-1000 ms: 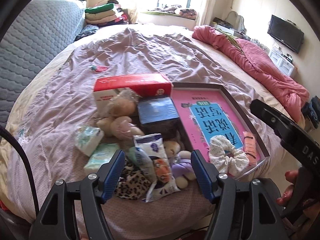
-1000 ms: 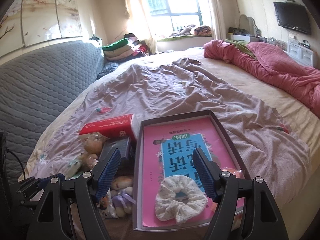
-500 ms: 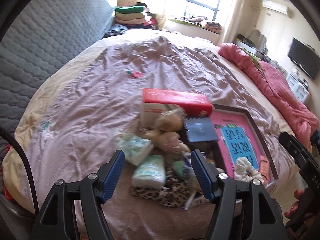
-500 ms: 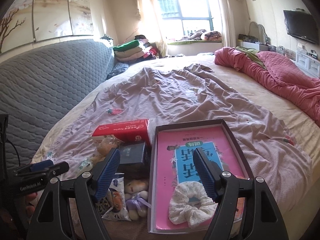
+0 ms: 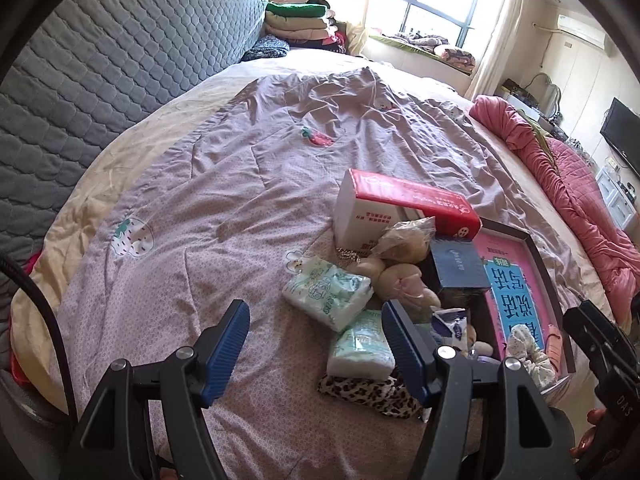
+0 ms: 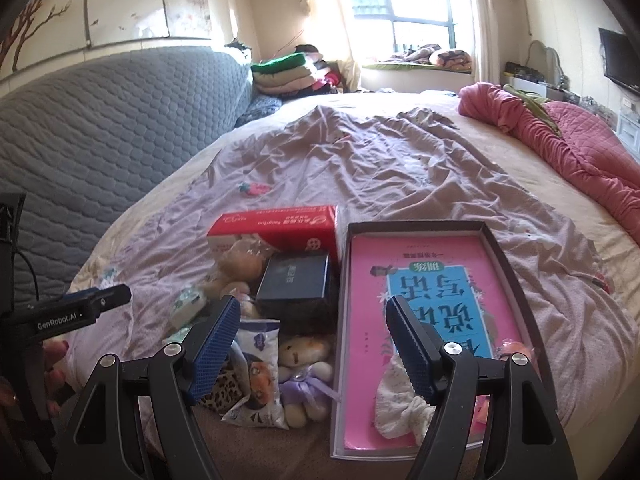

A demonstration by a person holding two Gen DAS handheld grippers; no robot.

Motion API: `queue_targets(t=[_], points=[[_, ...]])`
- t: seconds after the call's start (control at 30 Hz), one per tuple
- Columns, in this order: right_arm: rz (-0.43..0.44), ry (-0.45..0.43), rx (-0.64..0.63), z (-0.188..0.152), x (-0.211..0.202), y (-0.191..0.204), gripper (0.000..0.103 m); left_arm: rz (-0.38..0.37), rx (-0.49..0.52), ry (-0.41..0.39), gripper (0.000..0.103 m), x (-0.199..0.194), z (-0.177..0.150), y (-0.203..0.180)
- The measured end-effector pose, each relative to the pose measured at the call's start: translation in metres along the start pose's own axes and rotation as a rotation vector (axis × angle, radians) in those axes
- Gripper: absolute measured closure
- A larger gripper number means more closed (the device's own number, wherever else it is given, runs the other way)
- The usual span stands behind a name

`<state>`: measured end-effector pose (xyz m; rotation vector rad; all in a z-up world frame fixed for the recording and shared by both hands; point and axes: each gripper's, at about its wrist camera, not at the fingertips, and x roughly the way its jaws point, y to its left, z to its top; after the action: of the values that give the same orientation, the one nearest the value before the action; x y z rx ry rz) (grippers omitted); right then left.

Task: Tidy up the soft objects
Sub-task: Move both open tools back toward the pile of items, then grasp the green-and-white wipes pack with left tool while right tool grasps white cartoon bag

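A heap of soft things lies on the bed's near edge: two tissue packs (image 5: 328,288) (image 5: 362,346), a bagged beige plush (image 5: 402,240), a leopard-print cloth (image 5: 368,392), a snack bag (image 6: 256,364) and a small purple-dressed plush (image 6: 306,372). A white scrunchie (image 6: 400,400) rests on the pink book (image 6: 432,292) inside the shallow dark box (image 6: 506,264). My left gripper (image 5: 316,344) hovers open over the tissue packs' left side, holding nothing. My right gripper (image 6: 312,340) hangs open above the plush and the box's left wall, also with nothing in it.
A red-and-white carton (image 5: 400,204) and a dark blue box (image 6: 294,280) stand behind the heap. The mauve sheet (image 5: 240,184) stretches away to the left. A pink quilt (image 6: 568,136) lies at the right, a grey padded headboard (image 5: 100,60) at the left, folded clothes (image 6: 288,72) behind.
My left gripper has swung leftward, so the heap now sits at its right finger instead of between the fingers. My right gripper has shifted left too, from over the book toward the plush.
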<state>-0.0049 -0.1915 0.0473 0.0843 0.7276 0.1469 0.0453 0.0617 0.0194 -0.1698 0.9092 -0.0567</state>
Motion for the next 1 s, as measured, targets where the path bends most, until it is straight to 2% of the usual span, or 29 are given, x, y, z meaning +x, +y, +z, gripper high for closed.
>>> queue_targets(t=[0.1,0.33,0.73,1.0], points=[[0.008,0.022,-0.018,-0.005,0.007,0.006,0.026,-0.001,-0.009,0.028,0.035,0.008,-0.002,0.003],[0.022,0.068,-0.055,-0.016,0.022,0.019,0.026,-0.027,0.005,0.039,0.035,0.018,-0.007,0.000],[0.034,0.185,-0.098,-0.039,0.066,0.035,0.026,-0.098,-0.015,0.107,0.034,0.066,-0.001,0.006],[0.030,0.217,-0.098,-0.041,0.086,0.037,0.026,-0.087,0.037,0.124,0.031,0.090,0.006,-0.002]])
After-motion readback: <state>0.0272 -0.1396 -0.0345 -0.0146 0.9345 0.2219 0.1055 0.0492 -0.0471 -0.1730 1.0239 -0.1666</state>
